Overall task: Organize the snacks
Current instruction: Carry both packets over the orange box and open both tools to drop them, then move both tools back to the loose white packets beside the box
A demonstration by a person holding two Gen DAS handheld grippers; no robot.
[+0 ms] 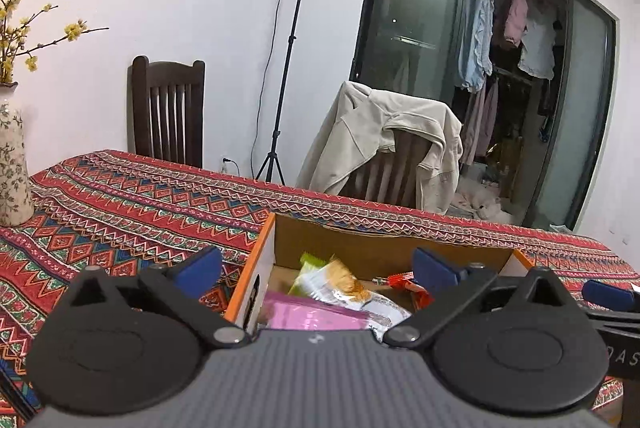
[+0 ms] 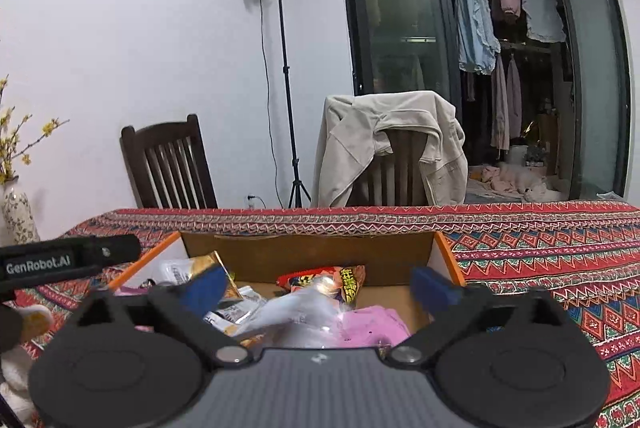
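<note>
several snack packets (image 2: pixel 320 282) already lie in the cardboard box (image 2: pixel 304 256) (mostly done, i judge); left gripper (image 1: pixel 318 266) and right gripper (image 2: pixel 316 284) both gape, empty.

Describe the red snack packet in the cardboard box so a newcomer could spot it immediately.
Start at the open brown cardboard box with orange-edged flaps on the red patterned tablecloth. Against the box's far inner wall lies a crinkled red foil snack packet with yellow lettering. Its neighbours are a pink wrapper and silvery-white bags; only it is red.
</note>
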